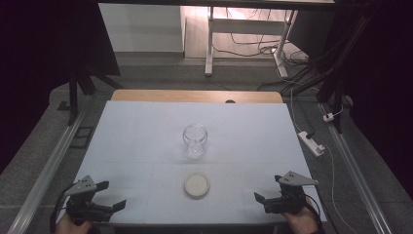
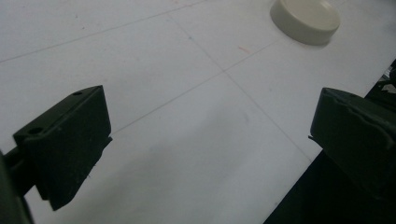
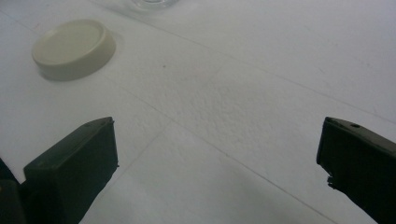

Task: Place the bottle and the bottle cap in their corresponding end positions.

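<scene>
Near the table's front edge (image 1: 195,225), each hand-held gripper gapes, lid (image 1: 197,185) between.

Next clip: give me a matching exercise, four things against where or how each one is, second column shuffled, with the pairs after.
Things:
1. jar
2. lid
3. left gripper
4. right gripper

Places or states:
A. open, at the near right corner of the table
B. cream, lying flat on the sheet, nearer the person than the glass
C. clear glass, upright at mid-table, nothing on its mouth
D. open, at the near left corner of the table

Pairs: 1-C, 2-B, 3-D, 4-A
</scene>
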{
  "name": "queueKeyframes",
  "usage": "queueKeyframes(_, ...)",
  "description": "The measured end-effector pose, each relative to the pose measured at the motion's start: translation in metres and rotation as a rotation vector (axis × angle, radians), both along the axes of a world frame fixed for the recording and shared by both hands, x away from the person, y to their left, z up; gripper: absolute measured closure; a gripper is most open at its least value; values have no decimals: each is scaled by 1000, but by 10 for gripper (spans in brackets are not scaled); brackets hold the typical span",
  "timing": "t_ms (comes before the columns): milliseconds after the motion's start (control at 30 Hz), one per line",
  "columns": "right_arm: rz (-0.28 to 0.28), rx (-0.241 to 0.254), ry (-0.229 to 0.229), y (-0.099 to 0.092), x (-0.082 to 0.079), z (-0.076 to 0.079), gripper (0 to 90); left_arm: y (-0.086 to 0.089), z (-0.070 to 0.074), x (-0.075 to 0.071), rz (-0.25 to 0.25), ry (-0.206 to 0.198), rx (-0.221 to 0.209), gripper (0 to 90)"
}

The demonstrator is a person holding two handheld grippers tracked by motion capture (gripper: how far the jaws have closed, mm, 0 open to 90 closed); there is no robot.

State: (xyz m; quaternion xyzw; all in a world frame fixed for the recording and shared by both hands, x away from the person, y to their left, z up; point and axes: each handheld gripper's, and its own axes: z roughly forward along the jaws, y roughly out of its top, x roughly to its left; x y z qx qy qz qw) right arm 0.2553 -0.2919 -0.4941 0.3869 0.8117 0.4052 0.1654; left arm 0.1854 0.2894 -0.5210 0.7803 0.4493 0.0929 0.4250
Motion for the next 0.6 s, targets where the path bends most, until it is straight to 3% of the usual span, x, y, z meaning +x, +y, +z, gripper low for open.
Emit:
queueKeyframes(200,-29,-8,20,-9,-5,-3,0,6,-2,-6,31,7,15,0)
queueKeyframes(267,-40,2,21,-12,-6,-2,0,5,-2,-8,50,19,61,0)
queueKeyframes(333,-47,-1,24,-14,-8,-2,0,5,-2,-9,50,23,76,0)
queueKeyframes(600,-54,-21,39,-13,-9,-3,0,7,-2,-8,47,27,58,0)
